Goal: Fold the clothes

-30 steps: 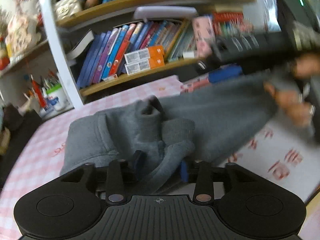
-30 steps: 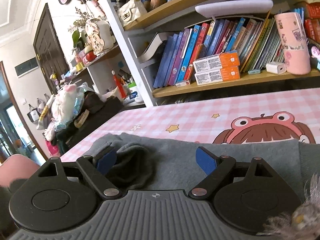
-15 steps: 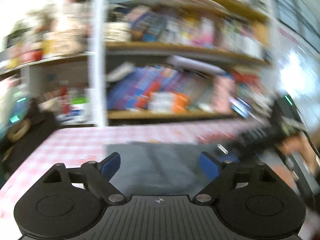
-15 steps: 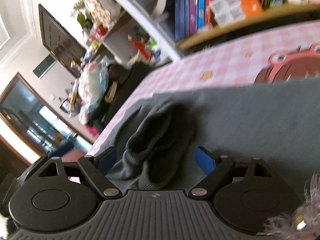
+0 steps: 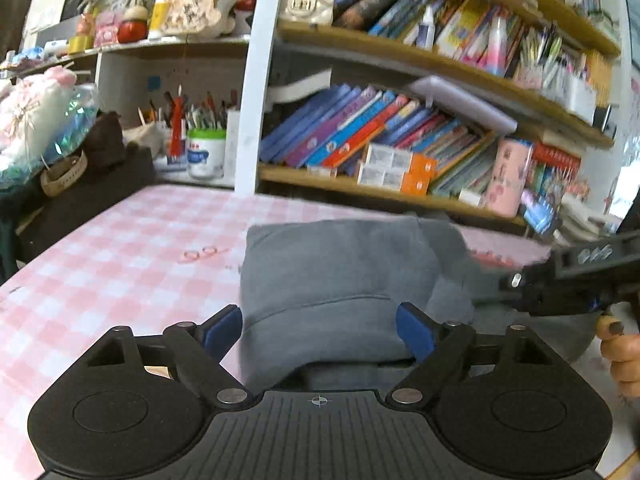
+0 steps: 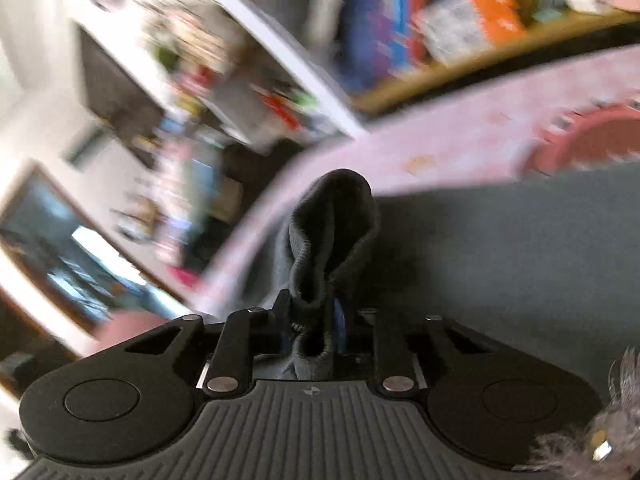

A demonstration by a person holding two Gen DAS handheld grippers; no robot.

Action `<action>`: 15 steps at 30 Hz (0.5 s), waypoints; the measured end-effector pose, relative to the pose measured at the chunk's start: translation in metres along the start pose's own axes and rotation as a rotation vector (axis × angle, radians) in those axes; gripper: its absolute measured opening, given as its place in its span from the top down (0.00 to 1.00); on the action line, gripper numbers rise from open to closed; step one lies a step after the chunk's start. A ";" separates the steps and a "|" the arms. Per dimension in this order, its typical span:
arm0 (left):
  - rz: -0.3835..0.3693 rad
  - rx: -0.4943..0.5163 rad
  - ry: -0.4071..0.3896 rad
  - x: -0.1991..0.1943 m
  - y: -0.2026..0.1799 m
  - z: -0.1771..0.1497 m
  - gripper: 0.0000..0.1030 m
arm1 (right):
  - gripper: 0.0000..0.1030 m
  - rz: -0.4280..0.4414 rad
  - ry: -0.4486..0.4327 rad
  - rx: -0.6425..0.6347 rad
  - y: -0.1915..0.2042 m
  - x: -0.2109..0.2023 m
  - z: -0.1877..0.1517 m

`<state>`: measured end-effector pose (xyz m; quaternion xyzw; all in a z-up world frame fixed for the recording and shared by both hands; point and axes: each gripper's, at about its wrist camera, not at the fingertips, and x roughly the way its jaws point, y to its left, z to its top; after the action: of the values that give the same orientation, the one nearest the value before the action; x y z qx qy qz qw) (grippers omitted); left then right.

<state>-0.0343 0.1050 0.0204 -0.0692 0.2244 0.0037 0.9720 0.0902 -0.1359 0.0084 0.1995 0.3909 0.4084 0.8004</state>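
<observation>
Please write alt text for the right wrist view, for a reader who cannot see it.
The right gripper has its jaws shut on a bunched ribbed cuff of a grey sweatshirt, which lies on a pink tablecloth. Behind, heavily blurred, are bookshelves.

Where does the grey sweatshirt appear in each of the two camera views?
Left wrist view: the grey sweatshirt lies at lower centre on the pink checked tablecloth, beyond the open left hand-held gripper.
Right wrist view: it fills the lower right; its cuff is pinched in the right hand-held gripper.
Shared landmark: the orange-and-white boxes on the bookshelf.
</observation>
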 end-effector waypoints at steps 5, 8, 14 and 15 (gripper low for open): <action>0.008 0.007 -0.035 -0.009 0.000 0.000 0.18 | 0.60 -0.071 -0.078 -0.049 0.000 -0.011 -0.002; 0.013 -0.013 -0.069 -0.017 0.005 0.005 0.35 | 0.67 -0.034 -0.234 -0.176 0.016 -0.030 -0.006; -0.007 -0.061 -0.053 -0.011 0.011 0.004 0.62 | 0.94 -0.055 -0.145 -0.321 0.032 -0.005 -0.015; -0.004 -0.055 -0.032 -0.008 0.011 0.003 0.62 | 0.94 -0.104 -0.094 -0.294 0.024 0.005 -0.016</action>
<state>-0.0402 0.1162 0.0249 -0.0963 0.2084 0.0092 0.9733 0.0672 -0.1177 0.0119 0.0787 0.2988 0.4094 0.8584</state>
